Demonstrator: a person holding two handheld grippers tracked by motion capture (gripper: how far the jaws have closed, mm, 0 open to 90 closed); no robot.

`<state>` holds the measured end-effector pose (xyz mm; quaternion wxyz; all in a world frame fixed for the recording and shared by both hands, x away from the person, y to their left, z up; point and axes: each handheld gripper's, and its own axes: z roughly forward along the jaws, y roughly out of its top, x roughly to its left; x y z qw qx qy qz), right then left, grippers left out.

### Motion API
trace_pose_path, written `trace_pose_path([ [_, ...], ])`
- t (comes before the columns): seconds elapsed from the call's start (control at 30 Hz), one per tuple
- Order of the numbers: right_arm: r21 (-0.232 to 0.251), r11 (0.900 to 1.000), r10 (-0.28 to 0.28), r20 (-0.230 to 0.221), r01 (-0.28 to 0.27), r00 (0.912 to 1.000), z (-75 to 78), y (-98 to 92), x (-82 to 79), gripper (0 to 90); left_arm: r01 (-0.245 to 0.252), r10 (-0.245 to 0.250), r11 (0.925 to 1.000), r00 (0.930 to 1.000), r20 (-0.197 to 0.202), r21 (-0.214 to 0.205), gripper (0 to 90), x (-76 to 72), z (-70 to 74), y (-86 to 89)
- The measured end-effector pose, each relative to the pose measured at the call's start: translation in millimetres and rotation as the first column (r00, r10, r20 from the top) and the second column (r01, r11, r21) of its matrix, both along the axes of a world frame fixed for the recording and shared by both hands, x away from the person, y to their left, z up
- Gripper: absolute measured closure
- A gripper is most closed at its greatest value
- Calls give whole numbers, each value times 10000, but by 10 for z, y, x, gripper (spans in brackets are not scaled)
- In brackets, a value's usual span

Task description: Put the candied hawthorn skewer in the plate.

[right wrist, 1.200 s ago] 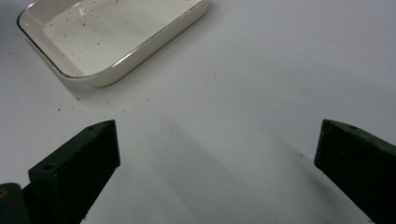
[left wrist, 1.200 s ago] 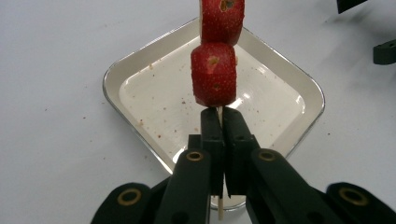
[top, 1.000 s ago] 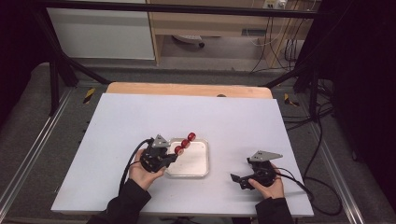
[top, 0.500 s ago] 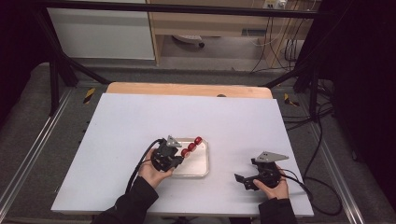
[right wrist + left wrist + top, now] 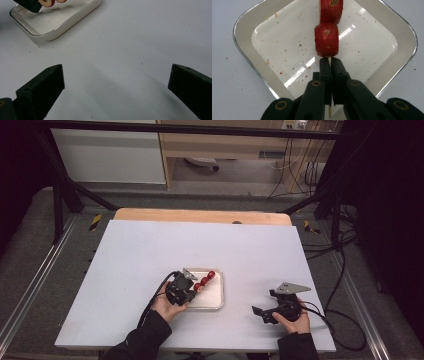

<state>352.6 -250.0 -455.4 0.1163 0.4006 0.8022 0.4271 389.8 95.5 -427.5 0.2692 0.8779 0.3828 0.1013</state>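
A: Over the white dish [image 5: 212, 295], near-centre of the tabletop [image 5: 150, 250] in the high view, the left gripper [image 5: 192, 289] has a skewer of red fruit pieces [image 5: 205, 281] clamped. The skewer slants up and to the right over the dish, not lying flat.

B: Why above the dish?

A: My guess is so crumbs and juice fall in it rather than on the tabletop. Right gripper [image 5: 261, 312] sits well apart to the right, low by the near edge, grasping nothing.

B: Left gripper view?

A: Fingers [image 5: 325, 72] clenched tight on the thin wooden stick [image 5: 329, 113], which runs between them and out behind. The grip is just below the nearest strawberry piece [image 5: 327, 39]; a second piece [image 5: 331, 10] sits farther up. Gripping bare stick avoids crushing the fruit, I'd say. Dish rim [image 5: 247, 57] underneath, with crumbs speckled across the floor of the dish.

B: Right gripper view?

A: Fingers [image 5: 45, 87] spread wide, released, bare tabletop between them. Dish corner [image 5: 62, 26] sits far left, with a dark finger tip and fruit end [image 5: 46, 2] of the other gripper over it. Looks parked, ready to help if needed.
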Motion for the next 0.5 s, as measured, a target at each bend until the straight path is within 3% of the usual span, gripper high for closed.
trace_pose_path([
  [0.37,-7,10000,-39,-57,39,10000,-9,5,-1,11,30,-30,10000,10000,86,52,873,-16,-24,5],
  [0.5,-9,10000,-35,-44,35,10000,-11,6,3,11,127,-122,9998,9996,262,-159,805,-35,0,62],
])
